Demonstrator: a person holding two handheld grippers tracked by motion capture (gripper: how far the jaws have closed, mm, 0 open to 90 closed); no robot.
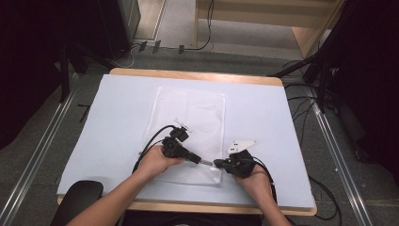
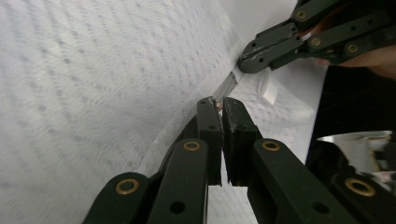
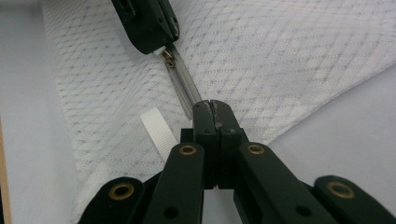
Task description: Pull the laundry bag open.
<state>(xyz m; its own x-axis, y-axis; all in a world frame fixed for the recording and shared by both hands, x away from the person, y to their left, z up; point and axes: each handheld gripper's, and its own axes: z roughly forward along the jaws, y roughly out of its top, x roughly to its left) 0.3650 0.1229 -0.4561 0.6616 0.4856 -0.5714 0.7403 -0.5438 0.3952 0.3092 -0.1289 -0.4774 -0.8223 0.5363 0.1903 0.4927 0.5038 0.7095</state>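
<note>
High view: zipper (image 1: 207, 163) hidden btwn grippers, mesh bag (image 1: 189, 127).

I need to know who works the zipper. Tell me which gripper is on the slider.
The left gripper: its jaws are shut on the slider. The right gripper instead pinches the zipper at the end of the mesh bag.

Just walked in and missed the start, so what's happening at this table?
A person is working the zipper of a white mesh bag lying flat on the table. The right tool is shut on the end of the zipper near the bag's corner, while the left tool pinches the zipper pull. The tools are close together, so the slider is near that end.
</note>
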